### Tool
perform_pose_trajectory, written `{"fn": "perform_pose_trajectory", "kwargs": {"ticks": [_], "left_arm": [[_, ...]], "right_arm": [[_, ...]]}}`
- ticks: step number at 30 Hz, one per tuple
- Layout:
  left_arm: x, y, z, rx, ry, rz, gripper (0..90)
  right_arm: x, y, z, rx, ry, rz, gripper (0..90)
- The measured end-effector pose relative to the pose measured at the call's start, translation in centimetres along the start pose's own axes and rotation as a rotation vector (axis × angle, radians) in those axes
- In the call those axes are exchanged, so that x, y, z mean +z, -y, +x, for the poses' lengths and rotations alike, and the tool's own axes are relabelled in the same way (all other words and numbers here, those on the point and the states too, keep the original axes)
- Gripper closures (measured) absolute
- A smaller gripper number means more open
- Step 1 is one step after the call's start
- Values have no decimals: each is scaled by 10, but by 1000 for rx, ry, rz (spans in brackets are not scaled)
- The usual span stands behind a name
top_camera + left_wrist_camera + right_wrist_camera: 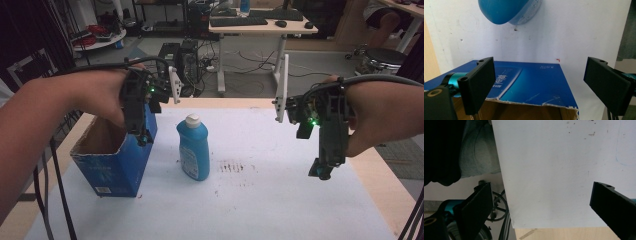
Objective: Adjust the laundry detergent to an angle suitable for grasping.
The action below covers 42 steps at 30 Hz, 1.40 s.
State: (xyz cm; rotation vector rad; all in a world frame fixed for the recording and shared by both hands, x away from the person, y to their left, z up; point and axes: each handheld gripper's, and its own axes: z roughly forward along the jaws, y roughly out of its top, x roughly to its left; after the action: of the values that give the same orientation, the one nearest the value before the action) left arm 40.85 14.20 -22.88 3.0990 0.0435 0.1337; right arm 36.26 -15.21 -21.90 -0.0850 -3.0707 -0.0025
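A blue bottle with a white cap stands upright near the middle of the white sheet. Left of it stands a blue cardboard box with its torn top open. My left gripper points down over the box's right rim, jaws open and empty. In the left gripper view the box lies under the open left gripper, and the bottle sits beyond it. My right gripper hangs above the sheet's right side, well apart from the bottle. The right gripper is open over the bare sheet.
Dark speckled marks stain the sheet right of the bottle. The wooden table rim runs along the right side. Behind the table stand a desk with keyboards and computer towers on the floor.
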Motion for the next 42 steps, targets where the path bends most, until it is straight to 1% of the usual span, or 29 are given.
{"fn": "perform_pose_trajectory", "kwargs": {"ticks": [2,5,7,10,11,13,15,17,18,21,25,26,27,28,31,32,33,34,35,37,38,39,40,42], "left_arm": [[1,0,0,0,5,7,104],[0,1,-1,0,10,4,104],[0,1,-1,-4,9,4,104],[-2,3,-3,-12,1,4,104],[-2,3,-5,-14,-2,4,104],[-1,4,-8,-12,4,5,104],[-1,4,-11,-8,4,14,104],[-3,6,-16,-8,-1,12,104],[-3,6,-16,-8,-1,12,104],[-6,6,-22,-5,-5,7,104],[-9,7,-31,-2,-7,14,104],[-10,7,-33,-1,-10,16,104],[-10,7,-35,3,-11,17,104],[-11,7,-38,5,-9,16,104],[-11,7,-44,8,-7,20,104],[-12,8,-47,8,-10,21,104],[-12,8,-47,8,-10,21,104],[-12,8,-48,10,-11,19,104],[-13,8,-49,8,-13,19,104],[-14,9,-51,9,-16,14,104],[-14,9,-52,10,-16,12,104],[-14,10,-54,8,-17,13,104],[-14,10,-55,8,-16,13,104],[-14,11,-56,8,-15,12,104]], "right_arm": [[-2,1,1,1,4,0,42],[-4,2,1,0,9,-10,42],[-5,2,1,8,4,-13,42],[-6,3,0,9,13,-16,42],[-7,5,0,22,22,-23,42],[-7,5,0,23,26,-25,42],[-7,5,1,38,33,-28,42],[-7,5,1,42,41,-35,42],[-7,5,1,42,43,-42,42],[-6,5,1,50,44,-55,42],[-1,4,3,73,41,-65,42],[1,3,2,74,43,-77,42],[3,2,1,94,42,-95,42],[4,1,1,101,49,-109,42],[6,-2,1,112,54,-127,42],[9,-5,-1,137,59,-159,42],[11,-7,-3,148,60,-188,42],[13,-10,-5,174,55,-209,42],[16,-12,-7,176,49,-232,42],[21,-18,-10,198,49,-274,42],[21,-18,-10,198,49,-274,42],[23,-22,-11,204,49,-287,42],[27,-28,-13,212,59,-310,42],[31,-36,-15,232,73,-337,42]]}}
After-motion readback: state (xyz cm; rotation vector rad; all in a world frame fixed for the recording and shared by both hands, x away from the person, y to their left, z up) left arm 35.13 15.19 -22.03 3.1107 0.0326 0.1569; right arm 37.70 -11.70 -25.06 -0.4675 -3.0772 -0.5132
